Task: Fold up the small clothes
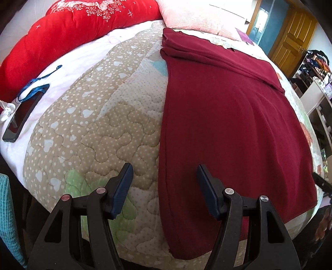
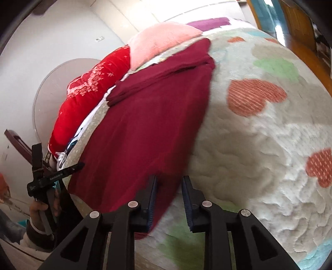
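A dark red garment (image 1: 228,116) lies spread flat on the quilted bed cover (image 1: 93,128), with folded layers at its far end. My left gripper (image 1: 165,178) hangs open over the garment's left edge, one finger above the quilt and the other above the cloth, with nothing between them. In the right wrist view the garment (image 2: 145,124) reaches down to my right gripper (image 2: 169,197). Its jaws stand a narrow gap apart over the near right edge of the cloth, and the pads do not press on it. A hand (image 2: 39,207) holds the left gripper (image 2: 56,174) at the far left.
A black phone (image 1: 20,116) on a blue lanyard lies at the left of the bed. A red duvet (image 1: 62,41) and a pink pillow (image 1: 199,16) are piled at the head. A wooden door (image 1: 290,41) and cluttered shelves (image 1: 315,97) stand to the right.
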`<state>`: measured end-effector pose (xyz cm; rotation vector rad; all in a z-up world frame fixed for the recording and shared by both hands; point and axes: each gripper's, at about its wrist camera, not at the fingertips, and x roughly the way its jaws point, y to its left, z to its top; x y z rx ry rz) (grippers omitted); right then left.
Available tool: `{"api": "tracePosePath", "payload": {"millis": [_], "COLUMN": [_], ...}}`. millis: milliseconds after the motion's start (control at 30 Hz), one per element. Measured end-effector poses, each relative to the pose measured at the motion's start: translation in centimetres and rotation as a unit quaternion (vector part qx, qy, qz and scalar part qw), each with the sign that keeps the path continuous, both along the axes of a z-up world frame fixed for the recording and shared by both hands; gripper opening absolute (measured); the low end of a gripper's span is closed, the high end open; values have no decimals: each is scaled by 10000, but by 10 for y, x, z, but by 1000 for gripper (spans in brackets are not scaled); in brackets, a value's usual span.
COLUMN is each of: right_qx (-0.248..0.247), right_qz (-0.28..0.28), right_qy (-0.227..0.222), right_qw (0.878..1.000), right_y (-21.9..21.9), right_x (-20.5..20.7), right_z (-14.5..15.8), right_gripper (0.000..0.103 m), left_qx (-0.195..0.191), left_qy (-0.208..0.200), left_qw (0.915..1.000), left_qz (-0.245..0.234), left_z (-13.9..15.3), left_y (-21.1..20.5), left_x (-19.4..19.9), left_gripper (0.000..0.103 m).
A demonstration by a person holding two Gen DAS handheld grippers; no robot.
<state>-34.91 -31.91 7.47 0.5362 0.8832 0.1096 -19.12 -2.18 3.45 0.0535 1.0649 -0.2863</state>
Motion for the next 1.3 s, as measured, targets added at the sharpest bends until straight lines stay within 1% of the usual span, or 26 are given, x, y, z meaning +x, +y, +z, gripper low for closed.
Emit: {"api": "tracePosePath", "payload": {"millis": [100, 167, 233, 267, 300, 367, 467, 633, 733, 800, 933, 1000, 1067, 1133, 1200, 1300], "right_qx": [-307, -499, -589, -618, -614, -476, -230, 510, 786, 900, 983, 824, 341, -115, -403, -337], "right_qz": [234, 340, 453, 516, 572, 693, 688, 364, 252, 169, -182, -378, -424, -145, 43, 255], "right_qy": [-80, -17, -19, -9, -13, -91, -59, 103, 102, 45, -61, -95, 29, 100, 82, 9], "right_qw": [9992, 9982, 9972, 9968, 9965, 9964, 9973, 9980, 9965, 9958, 9950, 9958, 9985, 9998, 9991, 9991], "right_y": [18, 33, 45, 52, 57, 59, 50, 23, 12, 4, -17, -26, -25, -12, 2, 19], "right_x": [13, 25, 32, 34, 35, 32, 24, 7, -4, -12, -28, -35, -34, -28, -22, -9], "right_z": [11, 11, 10, 8, 7, 7, 6, -4, -8, -8, -7, -5, -3, 2, 5, 5], "right_gripper": [24, 24, 27, 33, 43, 52, 53, 53, 53, 53, 53, 53, 53, 53, 53, 53], "left_qx": [53, 66, 90, 96, 89, 38, -11, 18, -31, -31, 0, -14, -2, 6, 10, 15], "left_qy": [-21, -35, -53, -55, -51, -37, -39, -70, -47, -42, -62, -52, -51, -51, -48, -33], "left_qw": [10000, 10000, 9999, 9999, 9999, 10000, 10000, 10000, 10000, 10000, 10000, 10000, 10000, 10000, 10000, 10000], "left_qz": [-22, -8, -21, -38, -50, -55, -28, -58, -60, -38, -29, -22, -15, -5, -2, -1], "left_z": [-2, -3, -4, -4, -4, -5, -6, -7, -7, -7, -7, -7, -7, -7, -7, -7], "left_y": [-3, -4, -6, -6, -6, -5, -4, -5, -4, -4, -5, -5, -6, -6, -7, -7], "left_x": [-1, -1, -1, -1, 0, 1, 2, 2, 2, 2, 1, 2, 1, 2, 3, 4], "left_gripper": [67, 69, 69, 69, 69, 69, 70, 71, 71, 71, 71, 71, 71, 71, 72, 72]}}
